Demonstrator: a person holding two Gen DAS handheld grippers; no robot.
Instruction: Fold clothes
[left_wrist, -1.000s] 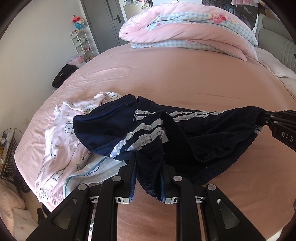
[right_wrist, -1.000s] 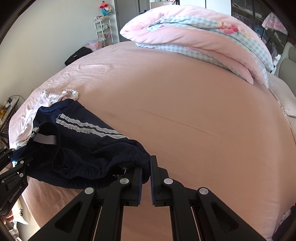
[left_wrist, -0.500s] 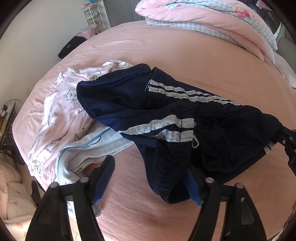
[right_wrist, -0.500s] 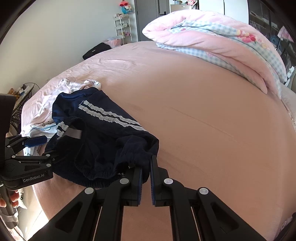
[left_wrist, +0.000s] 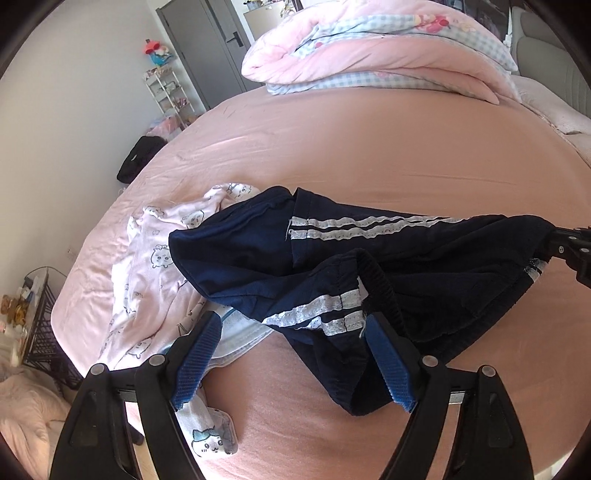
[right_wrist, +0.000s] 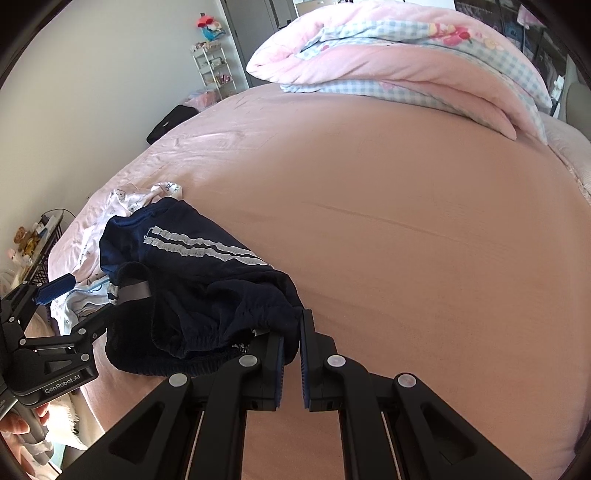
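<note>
Navy shorts with white side stripes (left_wrist: 369, 266) lie crumpled on the pink bed (left_wrist: 369, 147); they also show in the right wrist view (right_wrist: 192, 280). My left gripper (left_wrist: 291, 354) is open, its jaws wide apart around the near waistband end, with its blue pads (left_wrist: 195, 354) clear of the cloth on the left. My right gripper (right_wrist: 291, 350) is shut on the shorts' other waistband end, and shows in the left wrist view (left_wrist: 569, 247) at the right edge. A pink printed garment (left_wrist: 147, 266) lies under the shorts' left side.
A folded pink and blue-check duvet (left_wrist: 380, 48) lies at the far end of the bed. A black bag (left_wrist: 138, 162), a white shelf rack (left_wrist: 170, 96) and a grey door (left_wrist: 207, 48) stand beyond the bed's left edge. A wire basket (left_wrist: 37, 325) stands at the near left.
My left gripper, shut on the waistband a second ago, has opened wide and let it go. The right gripper keeps its hold and the shorts are stretched out sideways.
</note>
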